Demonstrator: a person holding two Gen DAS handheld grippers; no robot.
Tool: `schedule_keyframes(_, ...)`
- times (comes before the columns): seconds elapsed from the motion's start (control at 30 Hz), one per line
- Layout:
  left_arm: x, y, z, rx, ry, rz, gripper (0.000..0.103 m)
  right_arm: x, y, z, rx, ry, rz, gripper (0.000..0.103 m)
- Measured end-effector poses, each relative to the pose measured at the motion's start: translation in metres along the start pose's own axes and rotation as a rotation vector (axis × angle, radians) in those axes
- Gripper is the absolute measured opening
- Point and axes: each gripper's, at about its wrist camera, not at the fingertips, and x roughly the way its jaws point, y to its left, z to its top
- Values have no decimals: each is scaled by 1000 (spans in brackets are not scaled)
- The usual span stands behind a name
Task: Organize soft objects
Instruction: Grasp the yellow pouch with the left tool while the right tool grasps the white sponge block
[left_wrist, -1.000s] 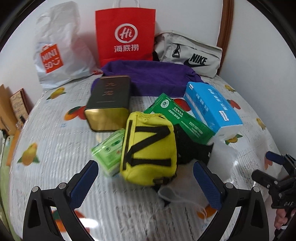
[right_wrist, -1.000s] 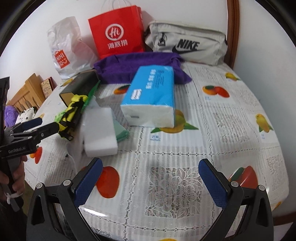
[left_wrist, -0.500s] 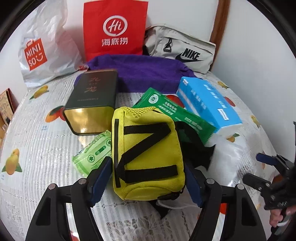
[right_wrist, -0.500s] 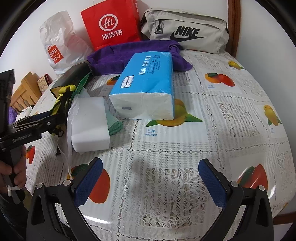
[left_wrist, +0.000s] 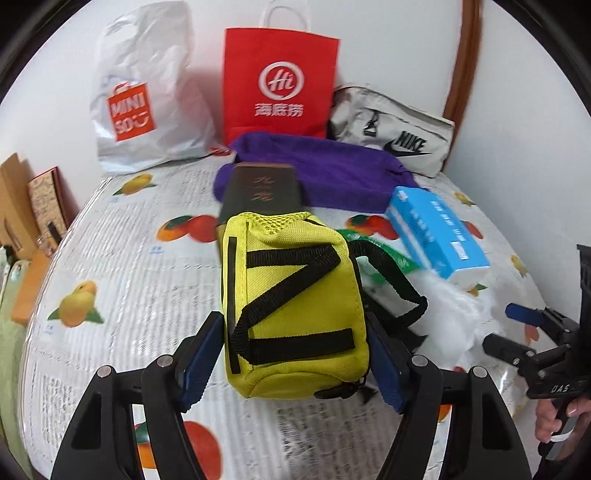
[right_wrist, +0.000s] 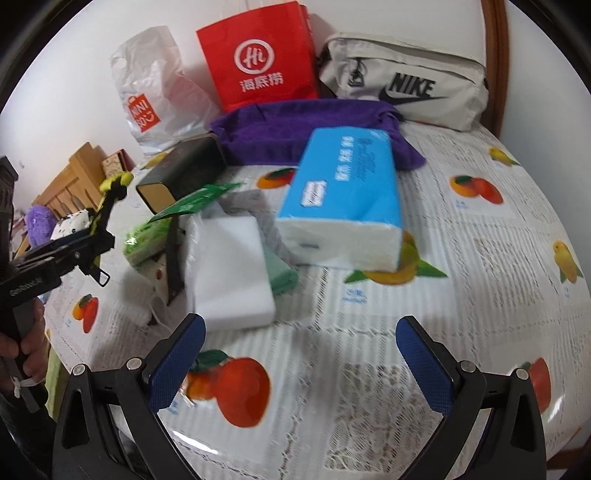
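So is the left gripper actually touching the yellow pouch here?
Touching. In the left wrist view, the left gripper has both blue pads pressed against the sides of the yellow pouch.

Fruit-print table (right_wrist: 480, 236), blue tissue pack (right_wrist: 347, 192) (flat), purple towel (right_wrist: 303, 129)

A yellow pouch (left_wrist: 291, 314) crossed by black straps in a Z shape. A white tablecloth (right_wrist: 480, 229) with lace patterning, printed with orange, red and yellow fruit and green leaves. A bright blue tissue pack (right_wrist: 343, 192) with white ends. A purple towel (left_wrist: 332, 173). A red paper bag (left_wrist: 279, 81) with a white round logo. A white plastic bag (left_wrist: 147, 96) bearing an orange-red square. A pale grey bag (right_wrist: 406, 85) with a black logo. A dark tin (left_wrist: 258, 192) with a gold end.
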Motion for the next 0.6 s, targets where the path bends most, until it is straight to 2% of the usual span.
schedule_keyframes(0.13,1,10,-6,-33,8,-8,72,7,-2,4,-3,7,2,95)
schedule_keyframes(0.4,9,18,-14,-68,32,-19,72,19,11,10,-34,26,90,95)
schedule_keyframes(0.6,15,20,-16,-78,48,-22,72,33,27,15,-66,49,102,95)
